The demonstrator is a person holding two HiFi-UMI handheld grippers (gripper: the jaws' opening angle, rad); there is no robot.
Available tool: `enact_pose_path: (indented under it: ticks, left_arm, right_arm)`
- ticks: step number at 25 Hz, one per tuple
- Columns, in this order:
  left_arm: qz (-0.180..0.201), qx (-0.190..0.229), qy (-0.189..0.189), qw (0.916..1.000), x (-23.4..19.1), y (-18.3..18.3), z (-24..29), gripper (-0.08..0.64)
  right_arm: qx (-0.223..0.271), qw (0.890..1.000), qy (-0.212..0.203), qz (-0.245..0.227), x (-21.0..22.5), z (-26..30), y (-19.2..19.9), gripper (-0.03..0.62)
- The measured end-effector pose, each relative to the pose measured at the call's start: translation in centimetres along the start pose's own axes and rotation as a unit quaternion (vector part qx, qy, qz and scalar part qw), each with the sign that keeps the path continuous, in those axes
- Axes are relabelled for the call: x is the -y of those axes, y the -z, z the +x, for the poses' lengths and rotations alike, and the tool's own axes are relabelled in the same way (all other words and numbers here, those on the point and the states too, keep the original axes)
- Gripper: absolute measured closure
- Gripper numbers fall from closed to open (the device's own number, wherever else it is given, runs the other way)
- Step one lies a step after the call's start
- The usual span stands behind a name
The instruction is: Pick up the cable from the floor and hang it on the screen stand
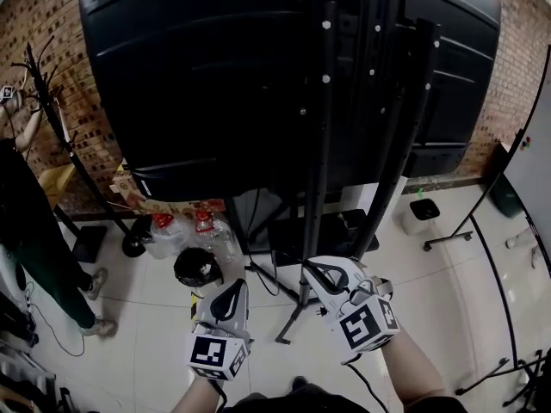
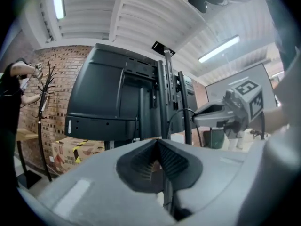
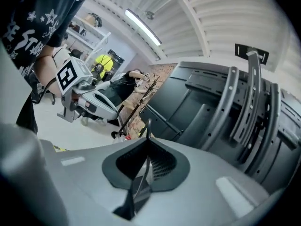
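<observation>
The big black screen (image 1: 215, 76) shows its back, mounted on the dark uprights of the screen stand (image 1: 324, 144), straight ahead of me. Both grippers hover low in front of the stand's feet. My right gripper (image 1: 320, 272) is shut on a thin black cable (image 3: 148, 126) that pokes up past its jaw tips. In the left gripper view the cable (image 2: 181, 111) arcs from my left gripper (image 2: 158, 140) across to the right gripper (image 2: 221, 114). The left jaws meet at the tip, with a dark strand in their slit. The left gripper (image 1: 234, 291) sits just left of the right one.
A person (image 1: 34, 231) stands at the far left beside a black coat rack (image 1: 52, 119). A cardboard box (image 1: 138, 192), plastic bottles (image 1: 181, 231) and a round black object (image 1: 198, 268) lie under the screen. A white bin (image 1: 420, 215) and thin tripod legs (image 1: 456, 235) are to the right.
</observation>
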State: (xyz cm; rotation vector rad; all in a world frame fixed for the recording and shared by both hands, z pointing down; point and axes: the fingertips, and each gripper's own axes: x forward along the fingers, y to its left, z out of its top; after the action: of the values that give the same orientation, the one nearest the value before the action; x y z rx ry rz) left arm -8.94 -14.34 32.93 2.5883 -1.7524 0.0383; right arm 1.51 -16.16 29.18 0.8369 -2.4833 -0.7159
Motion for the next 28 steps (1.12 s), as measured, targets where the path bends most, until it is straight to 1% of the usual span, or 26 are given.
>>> enact_pose_path:
  ticks: [2,4,6,8,11,14,16,21,24,26,28]
  left_arm:
    - [-0.001,0.003,0.003,1.0,1.1,-1.3,0.9,0.555]
    - [-0.005,0.011,-0.006,0.9999,1.8,-2.7,1.9,0.555]
    - [-0.004,0.03,-0.015,0.9994,2.0,-4.5,2.5,0.555]
    - [0.001,0.046,-0.013,0.9989,2.3,-6.3,3.1,0.555]
    - [0.009,0.047,0.023,0.9986,3.4,-8.0,4.5,0.555]
    - [0.032,0.05,0.061,0.9964,4.1,-10.0,5.8,0.555]
    - [0.042,0.06,0.071,0.9948,3.5,-11.7,6.4,0.555]
    - [0.044,0.081,0.096,0.9911,2.0,-15.9,9.2,0.555]
    - [0.058,0.091,0.114,0.9876,1.9,-17.8,10.9,0.555]
    - [0.059,0.099,0.127,0.9851,2.1,-18.9,12.0,0.555]
    - [0.061,0.109,0.134,0.9831,2.1,-20.0,13.0,0.555]
  right_arm:
    - [0.01,1.0,0.01,-0.021,1.9,-0.3,-1.5,0.575]
    - [0.026,0.999,0.026,-0.028,4.1,-0.6,-2.9,0.575]
    - [0.045,0.998,0.045,-0.02,6.2,-0.7,-4.2,0.575]
    - [0.064,0.996,0.06,-0.002,8.0,-0.7,-5.2,0.575]
    - [0.091,0.993,0.07,0.029,10.1,-0.5,-6.4,0.575]
    - [0.105,0.991,0.079,0.036,12.2,-0.1,-8.1,0.575]
    - [0.107,0.99,0.088,0.033,13.6,0.3,-9.4,0.575]
    - [0.101,0.987,0.117,0.035,19.2,1.2,-12.4,0.575]
    - [0.091,0.986,0.136,0.016,22.5,1.7,-13.7,0.575]
    - [0.085,0.985,0.148,0.004,24.5,1.9,-14.6,0.575]
    - [0.084,0.985,0.153,0.005,26.3,2.1,-15.2,0.575]
